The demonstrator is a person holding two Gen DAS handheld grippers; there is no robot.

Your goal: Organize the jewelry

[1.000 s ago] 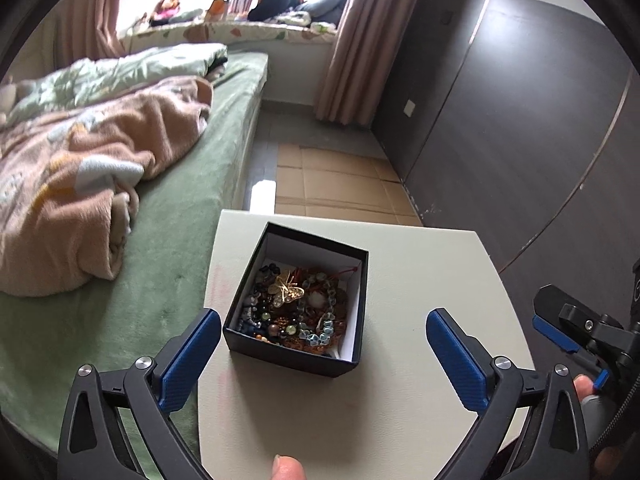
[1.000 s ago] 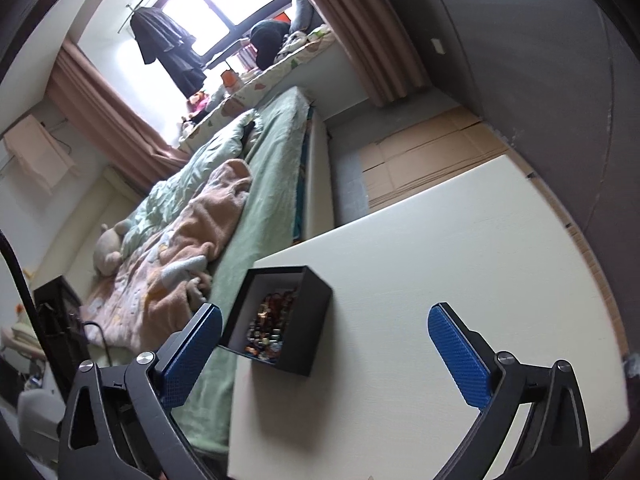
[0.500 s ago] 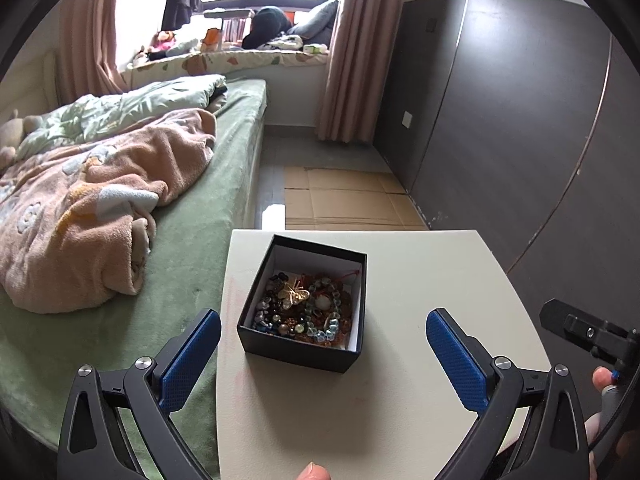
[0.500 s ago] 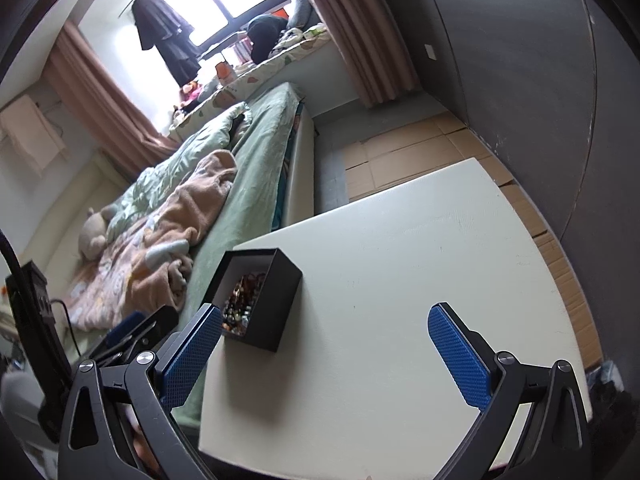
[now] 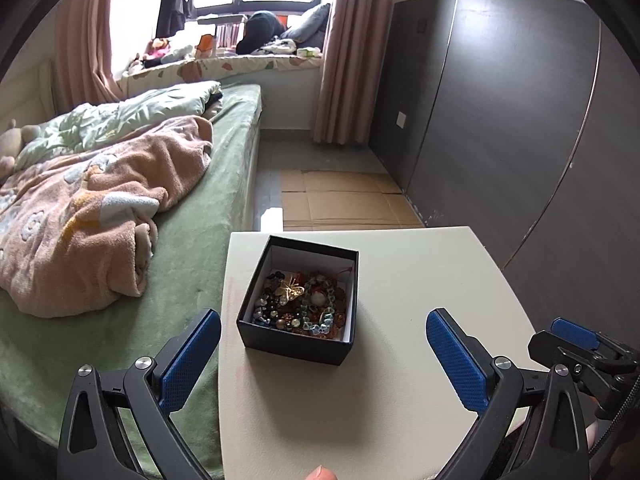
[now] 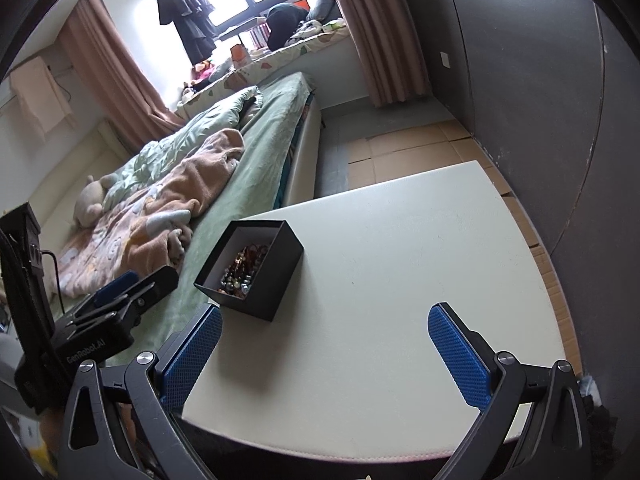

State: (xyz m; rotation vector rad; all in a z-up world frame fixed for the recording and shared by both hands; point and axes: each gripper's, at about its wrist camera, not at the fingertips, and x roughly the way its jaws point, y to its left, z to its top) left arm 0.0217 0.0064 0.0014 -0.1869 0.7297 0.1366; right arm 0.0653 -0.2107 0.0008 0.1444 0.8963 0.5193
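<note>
A black open box (image 5: 298, 334) stands on the white table (image 5: 400, 400), near its left edge. It holds a heap of jewelry (image 5: 302, 306): bead bracelets and a gold butterfly piece. My left gripper (image 5: 322, 356) is open and empty, just short of the box and above the table. My right gripper (image 6: 324, 354) is open and empty over the table's near right part; the box (image 6: 256, 276) lies to its far left. The right gripper also shows in the left wrist view (image 5: 580, 348), and the left gripper in the right wrist view (image 6: 120, 300).
A bed (image 5: 192, 240) with green sheet and a pink blanket (image 5: 92, 216) runs along the table's left side. A dark wardrobe wall (image 5: 500, 120) is on the right. Cardboard sheets (image 5: 344, 200) cover the floor beyond the table.
Both grippers have pulled back and risen, so the box looks smaller and farther off. Both stayed open. The box has not moved.
</note>
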